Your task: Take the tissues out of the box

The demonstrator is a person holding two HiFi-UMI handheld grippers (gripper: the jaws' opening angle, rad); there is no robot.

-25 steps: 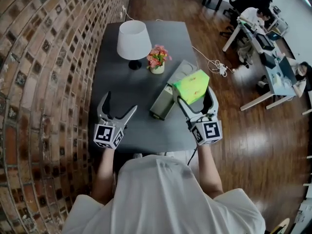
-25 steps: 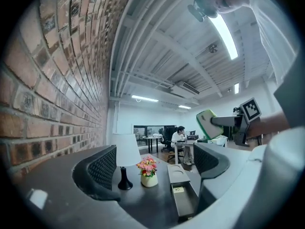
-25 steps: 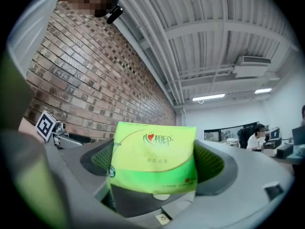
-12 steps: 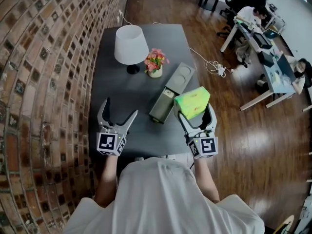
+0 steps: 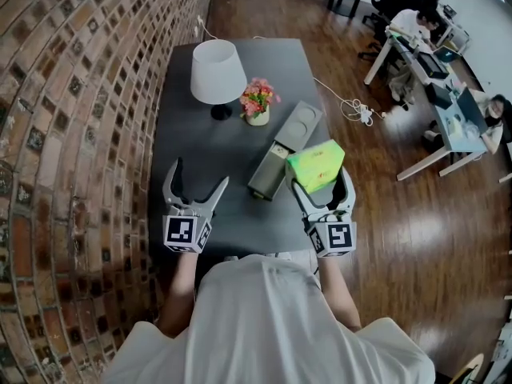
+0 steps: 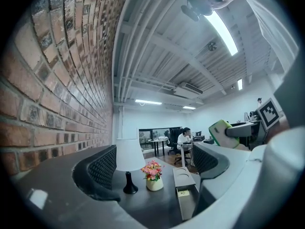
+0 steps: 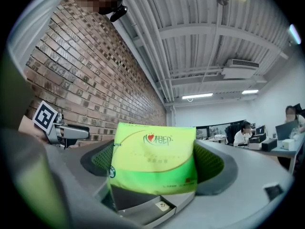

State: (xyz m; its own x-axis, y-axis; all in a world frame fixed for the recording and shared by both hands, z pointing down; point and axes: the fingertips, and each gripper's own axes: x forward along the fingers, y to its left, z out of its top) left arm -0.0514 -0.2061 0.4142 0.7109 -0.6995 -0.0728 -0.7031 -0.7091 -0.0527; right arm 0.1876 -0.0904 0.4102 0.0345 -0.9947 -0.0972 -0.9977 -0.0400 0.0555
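1. Two grippers show in the head view. The left gripper (image 5: 200, 173) is at 7 o'clock over the table (image 5: 200, 134), and the right gripper (image 5: 318, 174) is at 5 o'clock by the table's right edge.
2. Left gripper: its jaws are spread wide with nothing between them. Its own view looks past the ribbed pads along the tabletop.
3. Right gripper: its jaws are pinching a green pack (image 7: 155, 159) of tissues. One pad presses on each side of the pack, which stands upright with its printed face toward the camera.
4. Pack position: it is raised above the table, over the near end of the box (image 5: 286, 146). In the right gripper view the box's open end shows just beneath the pack's lower edge. Whether the two touch cannot be told.
5. Box: it is long and grey and lies flat near the table's middle. It runs from 1 o'clock at its far end to 7 o'clock at its near end. The far half has a round recess in its top, and the near part is open.
6. Lamp (image 5: 218, 70): it has a white shade and a dark base and stands at 12 o'clock on the table.
7. Flowers (image 5: 258, 101): pink blooms in a small pale pot stand just at 4 o'clock of the lamp, near the box's far end.
8. Surroundings: a brick wall (image 5: 72, 94) is at 9 o'clock and a wooden floor (image 5: 416, 238) at 3 o'clock. A white cable (image 5: 352, 106) lies on the floor, and people sit at desks (image 5: 448, 126) at 2 o'clock.
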